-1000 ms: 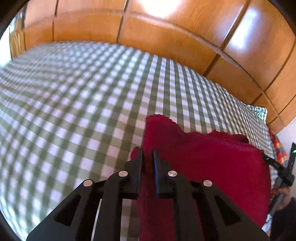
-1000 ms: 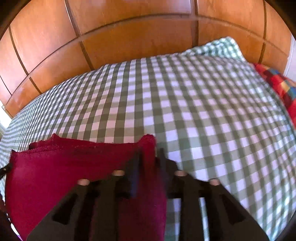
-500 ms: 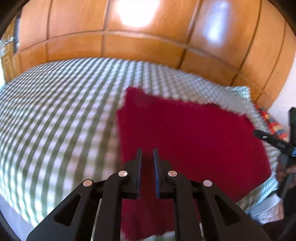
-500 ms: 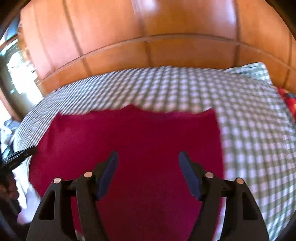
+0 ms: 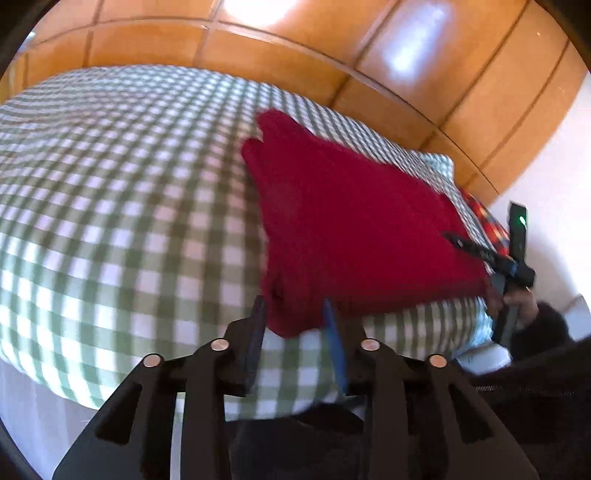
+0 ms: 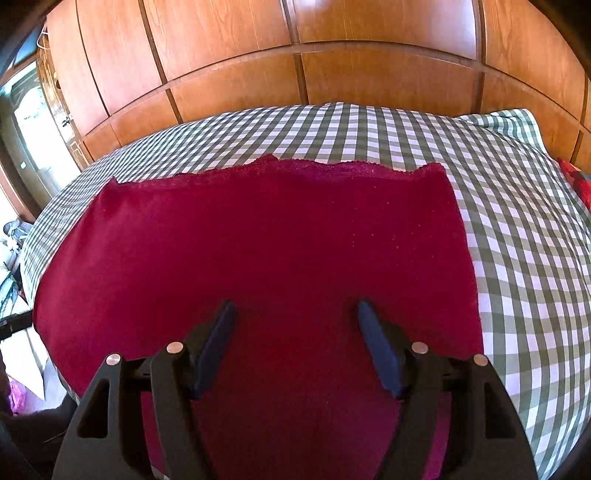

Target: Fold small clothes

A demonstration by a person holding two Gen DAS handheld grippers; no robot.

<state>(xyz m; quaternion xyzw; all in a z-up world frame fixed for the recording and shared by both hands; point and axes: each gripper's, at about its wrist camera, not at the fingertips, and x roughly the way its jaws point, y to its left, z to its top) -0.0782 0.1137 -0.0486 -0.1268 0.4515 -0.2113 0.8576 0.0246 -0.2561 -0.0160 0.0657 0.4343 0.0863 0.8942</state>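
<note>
Red cloth (image 6: 258, 251) lies spread flat on a bed (image 6: 517, 229) covered in a green-and-white checked sheet, with wooden panelling (image 6: 332, 33) rising behind it. At the left of the right wrist view its left edge reaches the side of the bed; its far edge runs wavy across the middle, and its right edge falls straight down the checks, with bare sheet beyond.

In the left wrist view the checked sheet fills the left half, and the cloth lies to the right of it. The left tongs (image 5: 295, 325) are opening, their jaws a little apart, with the near corner of the cloth showing between the tips; the frame is blurred, and the pads do not seem to press on it. Farther right, a hand (image 5: 517, 299) holds the other tool.

The right tongs (image 6: 295, 332) hang over the near part of the cloth, jaws wide and opening, nothing clamped.
</note>
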